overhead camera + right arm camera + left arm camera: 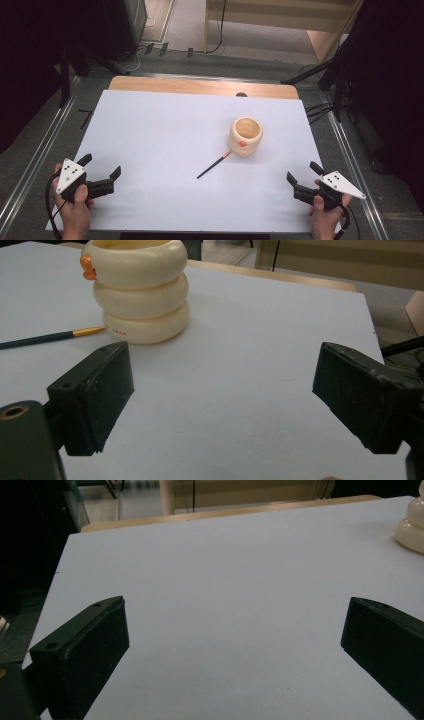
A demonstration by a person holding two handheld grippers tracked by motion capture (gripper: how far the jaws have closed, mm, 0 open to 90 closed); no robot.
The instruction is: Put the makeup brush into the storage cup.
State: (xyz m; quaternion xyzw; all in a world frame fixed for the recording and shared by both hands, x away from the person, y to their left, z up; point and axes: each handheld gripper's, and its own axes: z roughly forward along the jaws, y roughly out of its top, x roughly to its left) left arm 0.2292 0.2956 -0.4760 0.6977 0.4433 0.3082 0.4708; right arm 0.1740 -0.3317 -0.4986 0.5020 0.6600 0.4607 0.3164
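Left gripper (103, 169): held in the person's left hand (75, 210) at the near left corner of the table (150, 130); jaws spread wide apart, nothing between them. A grey three-cornered plate sits on top and a black cable trails from it. In the left gripper view the gripper (235, 645) has only bare white tabletop (225, 580) in its gap.

Right gripper (302, 171): held in the right hand (327, 217) at the near right corner; jaws likewise wide apart and empty, grey plate on top. In the right gripper view the gripper (222, 390) sits over bare white surface.

Cream holder (245, 136): ribbed, of three stacked rings, upright and open-topped, right of centre on the table, well apart from both grippers. A small orange feature shows on its near side. In the right gripper view the holder (142, 290) stands to the far left.

Pencil (215, 165): dark shaft with an orange-gold end, lying flat on the table; that end touches or nearly touches the holder's base, and the shaft runs toward near left.

Table: white top, with a wooden strip along the far edge.
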